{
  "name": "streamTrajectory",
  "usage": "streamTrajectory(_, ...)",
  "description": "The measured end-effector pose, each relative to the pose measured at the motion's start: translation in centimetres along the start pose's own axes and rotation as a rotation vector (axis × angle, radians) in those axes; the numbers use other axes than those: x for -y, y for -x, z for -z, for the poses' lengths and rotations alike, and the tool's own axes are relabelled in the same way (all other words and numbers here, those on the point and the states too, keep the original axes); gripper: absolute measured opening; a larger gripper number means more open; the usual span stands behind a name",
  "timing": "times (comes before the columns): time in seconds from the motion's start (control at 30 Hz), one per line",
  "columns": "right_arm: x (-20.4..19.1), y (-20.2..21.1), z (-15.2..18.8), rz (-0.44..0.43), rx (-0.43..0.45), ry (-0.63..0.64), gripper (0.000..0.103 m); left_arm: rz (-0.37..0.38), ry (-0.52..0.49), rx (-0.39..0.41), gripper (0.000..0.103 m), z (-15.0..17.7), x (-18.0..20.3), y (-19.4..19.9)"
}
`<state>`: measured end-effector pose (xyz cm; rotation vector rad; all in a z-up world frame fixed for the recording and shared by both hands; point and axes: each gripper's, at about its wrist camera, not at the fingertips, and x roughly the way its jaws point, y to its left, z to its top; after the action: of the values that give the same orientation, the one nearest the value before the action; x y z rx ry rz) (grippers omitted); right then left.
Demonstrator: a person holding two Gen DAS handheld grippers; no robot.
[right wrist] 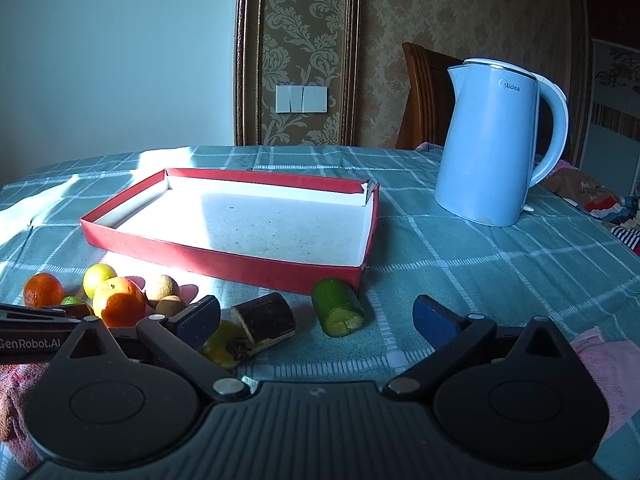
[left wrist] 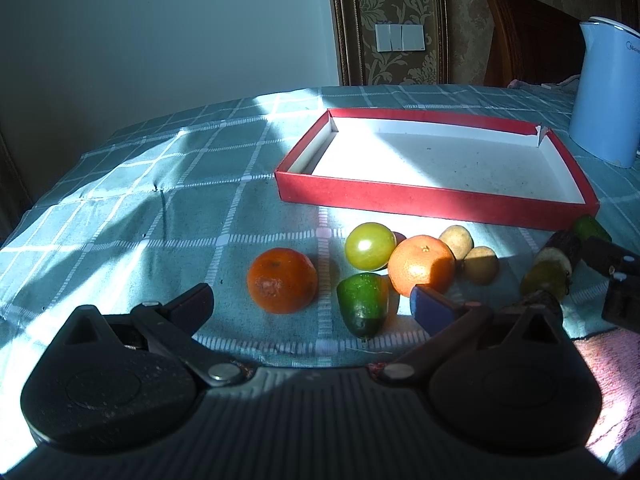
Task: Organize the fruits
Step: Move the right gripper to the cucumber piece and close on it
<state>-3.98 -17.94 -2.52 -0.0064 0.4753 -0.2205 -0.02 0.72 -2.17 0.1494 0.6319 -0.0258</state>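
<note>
Evidently left gripper (left wrist: 312, 300): jaws wide, empty, aimed at the fruit, probably to pick first.
Right gripper (right wrist: 316, 316): spread wide, nothing held.
Fruit: oranges (left wrist: 282, 280), lime (left wrist: 370, 246) clustered along the box's near edge.
Box (left wrist: 436, 200): empty, ready as the target.

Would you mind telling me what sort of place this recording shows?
Most likely a home dining room: a table under a checked cloth, an electric kettle standing on it, a wooden chair behind, and patterned wallpaper with light switches.
</note>
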Motion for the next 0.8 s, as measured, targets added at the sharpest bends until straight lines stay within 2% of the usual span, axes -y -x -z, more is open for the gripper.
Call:
streamTrajectory(0.3,2.9,-0.3,0.4,-0.001,0.003,-0.060,0.103,0.032,-0.038,0.058,0.103,1.7,-1.4,0.9)
streamTrajectory(0.47,3.4,-0.6,0.7,0.011,-0.003,-0.074,0.103,0.063,-0.041,0.059,0.103,1.3,-0.8,0.6)
streamTrajectory(0.8,4.2,-0.9,0.8,0.015,-0.005,-0.086,0.103,0.072,-0.050,0.043,0.103,1.0,0.0,0.2)
